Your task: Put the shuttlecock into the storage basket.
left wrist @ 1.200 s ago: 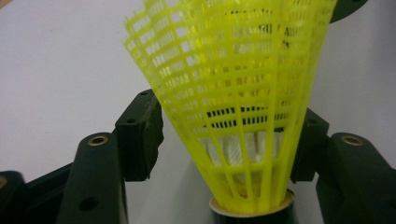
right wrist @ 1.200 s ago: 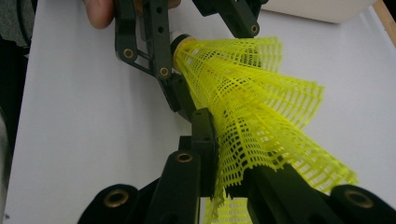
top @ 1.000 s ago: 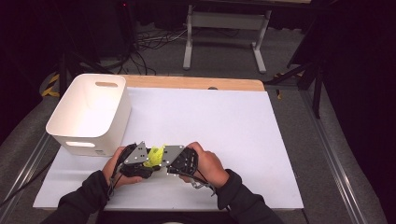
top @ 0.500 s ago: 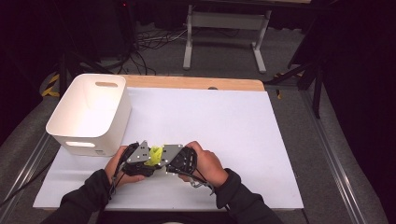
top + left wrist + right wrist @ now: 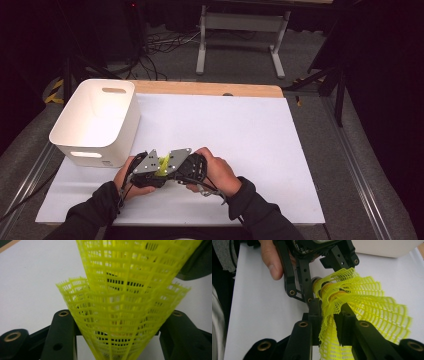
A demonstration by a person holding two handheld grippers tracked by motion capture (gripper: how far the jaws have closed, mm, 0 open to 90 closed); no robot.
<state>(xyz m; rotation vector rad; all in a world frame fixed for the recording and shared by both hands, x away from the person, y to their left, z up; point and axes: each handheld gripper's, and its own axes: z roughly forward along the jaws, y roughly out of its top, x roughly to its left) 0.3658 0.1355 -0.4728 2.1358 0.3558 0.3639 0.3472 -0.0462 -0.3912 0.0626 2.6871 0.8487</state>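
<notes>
Yellow mesh shuttlecocks (image 5: 130, 297), nested one inside another, fan out between the jaws of my left gripper (image 5: 120, 315), which touch the skirt on both sides. These jaws have just been closing. In the right gripper view the left gripper (image 5: 324, 272) holds the stack at its cork ends. My right gripper (image 5: 328, 306) pinches the mesh skirt of a shuttlecock (image 5: 367, 305), and its jaws have just been opening a little. In the high view both grippers, left (image 5: 159, 172) and right (image 5: 169, 169), meet over the yellow shuttlecocks (image 5: 163, 165) at the table's near edge.
A white plastic bin (image 5: 100, 150) with a handle slot stands just left of and behind the hands. The white table sheet (image 5: 250, 140) stretches to the right and back. A wooden strip (image 5: 210, 89) runs along the far edge.
Both hands stay in the same spot near the front edge. The two grey plates have drawn slightly closer over the shuttlecocks, so less yellow shows between them.
</notes>
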